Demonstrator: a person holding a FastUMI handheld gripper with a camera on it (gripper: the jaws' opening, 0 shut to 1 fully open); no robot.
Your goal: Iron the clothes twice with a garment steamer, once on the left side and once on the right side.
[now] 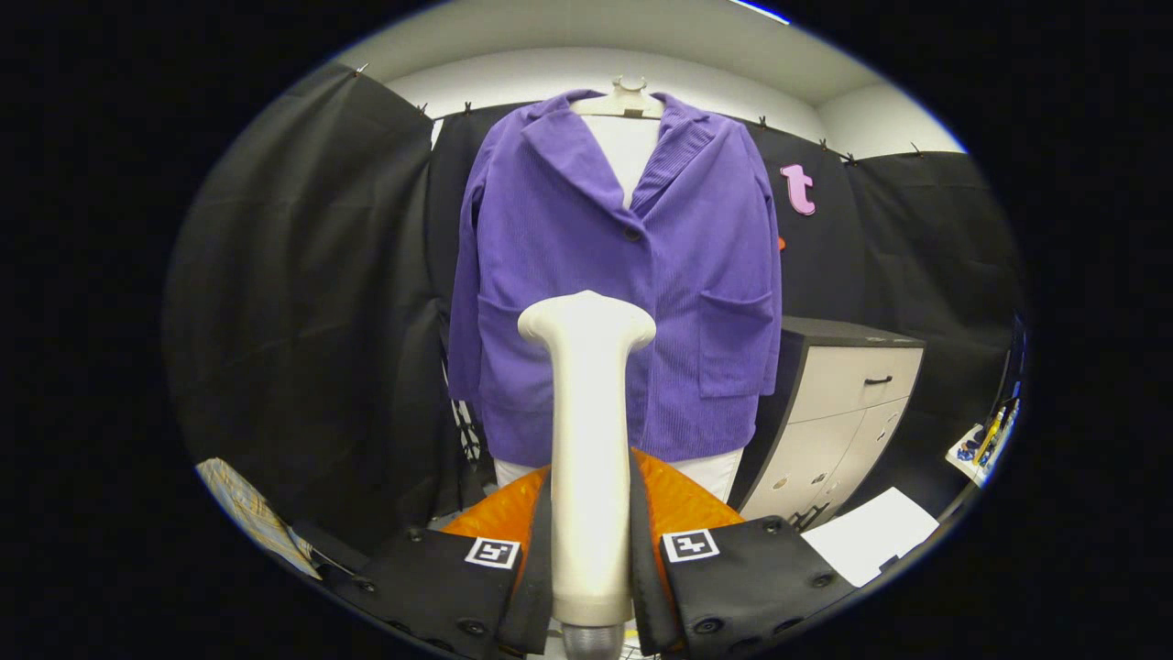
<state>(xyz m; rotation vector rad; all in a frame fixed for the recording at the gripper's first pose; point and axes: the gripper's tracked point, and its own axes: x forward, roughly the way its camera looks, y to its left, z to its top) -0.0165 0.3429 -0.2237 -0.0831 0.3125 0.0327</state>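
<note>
A purple corduroy jacket (632, 275) hangs buttoned on a white mannequin torso (626, 156), facing me beyond the fingers. My gripper (591, 541) is shut on the handle of a cream garment steamer (586, 440), which stands upright between the two fingers. The steamer's wide head (586, 321) is level with the jacket's lower front, between the two patch pockets. I cannot tell whether the head touches the cloth or stands a little short of it.
A low cabinet (843, 412) with pale drawers stands to the right of the jacket. A white sheet of paper (871, 536) lies on a surface at the near right, with small items (985, 445) further right. Black cloth walls surround the booth.
</note>
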